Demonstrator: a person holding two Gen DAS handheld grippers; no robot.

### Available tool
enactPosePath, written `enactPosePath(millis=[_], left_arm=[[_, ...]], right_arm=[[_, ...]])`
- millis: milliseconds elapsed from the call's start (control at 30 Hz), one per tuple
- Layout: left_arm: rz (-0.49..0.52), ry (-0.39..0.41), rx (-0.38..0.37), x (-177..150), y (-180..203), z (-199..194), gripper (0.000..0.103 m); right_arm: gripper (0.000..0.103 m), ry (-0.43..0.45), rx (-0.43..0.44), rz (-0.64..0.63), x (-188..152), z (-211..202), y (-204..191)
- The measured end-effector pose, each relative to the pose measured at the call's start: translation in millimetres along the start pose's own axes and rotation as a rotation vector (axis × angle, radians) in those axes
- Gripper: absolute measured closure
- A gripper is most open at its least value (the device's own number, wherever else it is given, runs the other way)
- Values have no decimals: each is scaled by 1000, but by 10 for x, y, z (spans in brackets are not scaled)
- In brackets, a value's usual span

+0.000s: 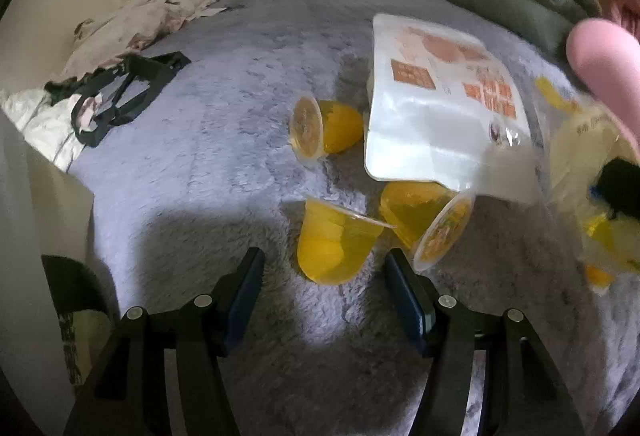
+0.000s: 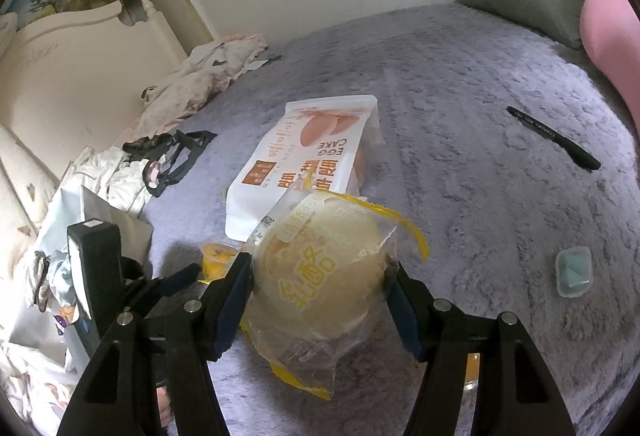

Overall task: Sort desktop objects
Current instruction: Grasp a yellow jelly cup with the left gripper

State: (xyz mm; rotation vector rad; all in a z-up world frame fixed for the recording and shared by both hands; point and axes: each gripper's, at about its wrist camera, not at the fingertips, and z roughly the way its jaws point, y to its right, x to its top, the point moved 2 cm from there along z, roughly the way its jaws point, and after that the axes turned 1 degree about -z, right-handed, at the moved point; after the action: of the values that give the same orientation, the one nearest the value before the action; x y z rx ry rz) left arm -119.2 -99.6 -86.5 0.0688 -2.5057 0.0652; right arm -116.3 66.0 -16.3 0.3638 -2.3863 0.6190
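"EGG CAKE" is printed on the white pouch (image 2: 304, 163) at frame centre. The wrapped bun (image 2: 320, 268), lower centre, is clamped by the right gripper (image 2: 320, 290) fingers. The left gripper (image 1: 324, 292) fingers are held apart, empty, beside a jelly cup (image 1: 332, 248); bare grey blanket (image 2: 480, 115) is seen rightward.

Fluffy grey blanket (image 2: 460, 83) — matt; jelly cups (image 1: 332, 248) glossy clear plastic; bun wrapper (image 2: 320, 276) — crinkly film.
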Motion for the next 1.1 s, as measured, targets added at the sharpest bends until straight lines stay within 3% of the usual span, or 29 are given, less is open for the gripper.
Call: enactPosePath(millis=[67,167,367,567,700,833,933,1100], left_arm=[[-2,6,0,10,-4,-3,42],[-23,-8,-30,45,-26,18,69],[-20,-27,7,72,48,-76,70],[38,20,46,-76,225,-576,70],[69,41,60,-218,302,-932,69],[36,68,77,-349,259,-1174,69],[-4,31,51,-379,201,-1183,69],[-31,36,67,-443,99,-1223,69]], right_arm=[[41,4,-4,-3,28,4,-4],[41,21,17,13,66,-32,7],[41,27,41,23,70,-55,7],[41,17,131,73,-35,-137,-79],[41,15,137,12,-110,-190,-253],[41,19,141,-42,-202,-240,-410],[41,8,128,-78,-264,-224,-490],[41,19,86,-148,-277,-197,-658]])
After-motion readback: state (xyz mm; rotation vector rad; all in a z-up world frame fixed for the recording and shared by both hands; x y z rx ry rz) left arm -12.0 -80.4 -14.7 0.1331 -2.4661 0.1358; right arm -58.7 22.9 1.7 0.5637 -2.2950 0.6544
